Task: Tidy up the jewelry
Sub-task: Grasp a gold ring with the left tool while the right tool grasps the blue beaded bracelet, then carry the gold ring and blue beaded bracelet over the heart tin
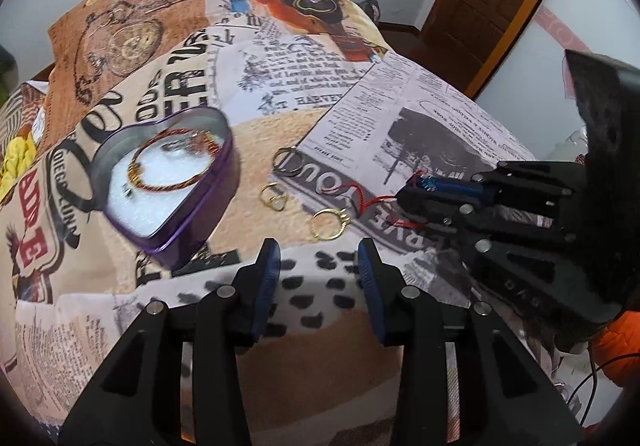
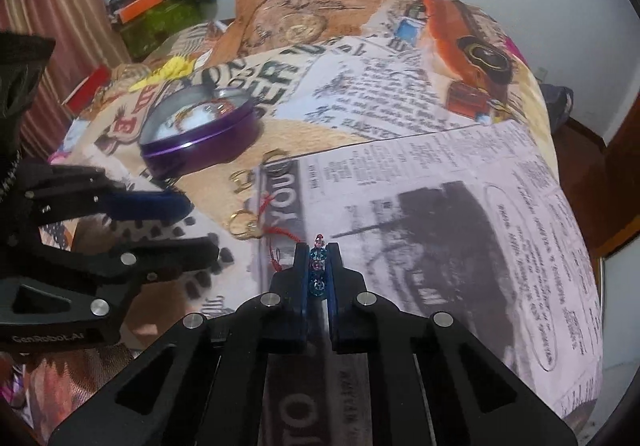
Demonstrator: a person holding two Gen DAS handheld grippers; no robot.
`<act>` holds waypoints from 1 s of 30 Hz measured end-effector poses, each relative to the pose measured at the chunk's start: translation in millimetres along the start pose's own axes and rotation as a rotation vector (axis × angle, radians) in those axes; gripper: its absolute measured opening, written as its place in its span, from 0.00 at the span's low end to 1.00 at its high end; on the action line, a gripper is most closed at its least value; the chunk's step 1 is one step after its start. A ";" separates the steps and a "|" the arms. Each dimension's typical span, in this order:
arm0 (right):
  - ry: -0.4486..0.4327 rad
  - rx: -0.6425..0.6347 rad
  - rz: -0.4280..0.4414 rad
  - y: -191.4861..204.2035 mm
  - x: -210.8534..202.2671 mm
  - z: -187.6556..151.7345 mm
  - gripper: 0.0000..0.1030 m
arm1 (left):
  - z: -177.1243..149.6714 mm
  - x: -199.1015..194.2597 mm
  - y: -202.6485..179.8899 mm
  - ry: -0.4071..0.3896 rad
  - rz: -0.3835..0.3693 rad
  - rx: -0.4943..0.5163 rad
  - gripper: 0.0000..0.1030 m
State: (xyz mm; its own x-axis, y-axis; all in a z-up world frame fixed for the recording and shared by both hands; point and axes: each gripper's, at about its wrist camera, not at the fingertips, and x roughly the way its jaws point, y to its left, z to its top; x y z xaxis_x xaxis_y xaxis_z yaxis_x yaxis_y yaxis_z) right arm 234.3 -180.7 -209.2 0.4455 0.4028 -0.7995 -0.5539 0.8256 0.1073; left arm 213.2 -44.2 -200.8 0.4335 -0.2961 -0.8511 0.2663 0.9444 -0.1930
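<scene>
Jewelry rings [image 1: 329, 223] lie on newsprint cloth [image 1: 280, 58]; left claw [image 1: 319, 258] gapes, right claw [image 2: 319, 260] pinches beaded bracelet [image 2: 318, 266]

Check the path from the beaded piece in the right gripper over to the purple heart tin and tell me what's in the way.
The right gripper is shut on the beaded piece. Between it and the heart tin lie three rings on the cloth: gold ring, smaller gold ring, dark ring. All lie flat, so a lifted carry should clear them.

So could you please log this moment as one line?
right claw: shut on beaded bracelet | left claw: open | heart tin: holds bangle
</scene>
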 end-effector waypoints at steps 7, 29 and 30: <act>-0.052 0.036 -0.021 -13.1 -17.3 4.2 0.06 | 10.1 14.1 -3.8 0.023 -0.050 -0.026 0.37; -0.116 0.036 -0.038 -5.7 -47.6 16.2 0.06 | 7.3 -10.0 -0.9 -0.059 0.003 -0.044 0.24; -0.123 0.034 -0.040 -3.8 -50.7 18.1 0.06 | 6.4 -14.2 0.8 -0.066 0.005 -0.048 0.24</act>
State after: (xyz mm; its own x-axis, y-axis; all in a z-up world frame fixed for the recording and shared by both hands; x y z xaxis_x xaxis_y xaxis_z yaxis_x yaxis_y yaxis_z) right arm 226.5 -197.2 -158.5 0.5509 0.4125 -0.7255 -0.5106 0.8542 0.0980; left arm 212.8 -40.2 -185.8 0.4911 -0.2986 -0.8183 0.2232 0.9512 -0.2131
